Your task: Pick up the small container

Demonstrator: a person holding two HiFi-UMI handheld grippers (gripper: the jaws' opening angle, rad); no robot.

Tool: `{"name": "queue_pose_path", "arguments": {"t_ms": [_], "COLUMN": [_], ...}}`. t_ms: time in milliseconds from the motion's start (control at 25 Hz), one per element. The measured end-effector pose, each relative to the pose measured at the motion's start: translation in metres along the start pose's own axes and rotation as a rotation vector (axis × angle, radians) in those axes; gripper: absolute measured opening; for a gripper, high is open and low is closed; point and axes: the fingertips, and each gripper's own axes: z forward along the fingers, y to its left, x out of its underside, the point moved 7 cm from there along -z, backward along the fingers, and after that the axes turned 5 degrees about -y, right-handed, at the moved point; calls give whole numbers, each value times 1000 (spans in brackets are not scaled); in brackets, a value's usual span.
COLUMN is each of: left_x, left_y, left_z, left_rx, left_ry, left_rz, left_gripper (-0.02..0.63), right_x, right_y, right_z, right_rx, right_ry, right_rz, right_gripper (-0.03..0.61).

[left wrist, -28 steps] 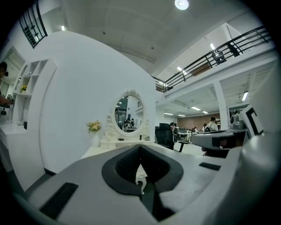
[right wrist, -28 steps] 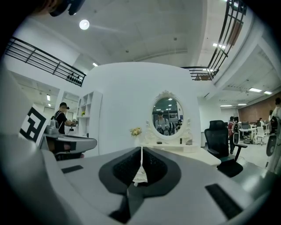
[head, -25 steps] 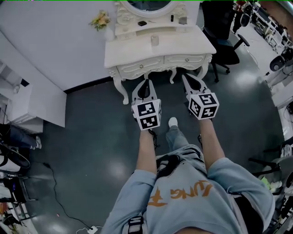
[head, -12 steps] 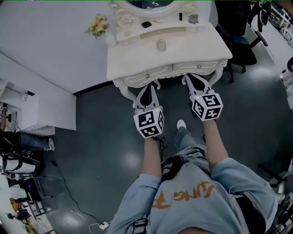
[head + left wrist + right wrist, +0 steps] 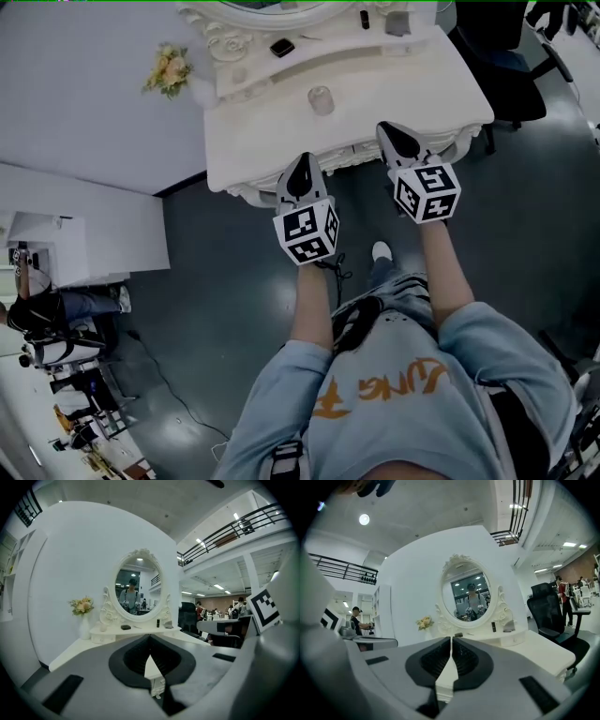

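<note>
Left claw [image 5: 302,167] and right claw [image 5: 392,137], head view: both closed and empty, now at the front edge of the white carved dressing table [image 5: 450,94] rather than over the floor, so the approach continues; one small pale cylindrical container [image 5: 322,99] stands ahead between them, untouched. Left gripper view: jaws together, one oval mirror [image 5: 137,588], one pale flower bunch [image 5: 82,605]. Right gripper view: jaws together, nothing held.

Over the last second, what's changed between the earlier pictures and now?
The person stepped toward the dressing table; the left gripper and right gripper moved forward from over the floor to its front edge. The small container now lies just ahead, between them. Nothing taken hold of or let go. Unchanged: both grippers shut and empty, container in its place on the tabletop.
</note>
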Motion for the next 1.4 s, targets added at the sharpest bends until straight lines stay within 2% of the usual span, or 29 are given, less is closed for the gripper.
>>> {"name": "queue_pose_path", "arguments": {"t_ms": [240, 560, 920, 1400], "left_x": [6, 17, 38, 71], "left_y": [-6, 18, 36, 82], "left_z": [47, 72, 112, 145], "left_rx": [-21, -64, -40, -65], "left_ry": [32, 75, 138, 248], "left_rz": [45, 22, -17, -63], "left_gripper": [21, 21, 21, 21], "right_x": [3, 15, 38, 88], "right_y": [-32, -20, -17, -16], "right_z": [44, 84, 124, 175], "right_rx": [-27, -102, -113, -94], "right_ry": [-3, 48, 106, 202], "right_rz": [15, -3, -7, -19], "right_gripper": [31, 31, 31, 32]}}
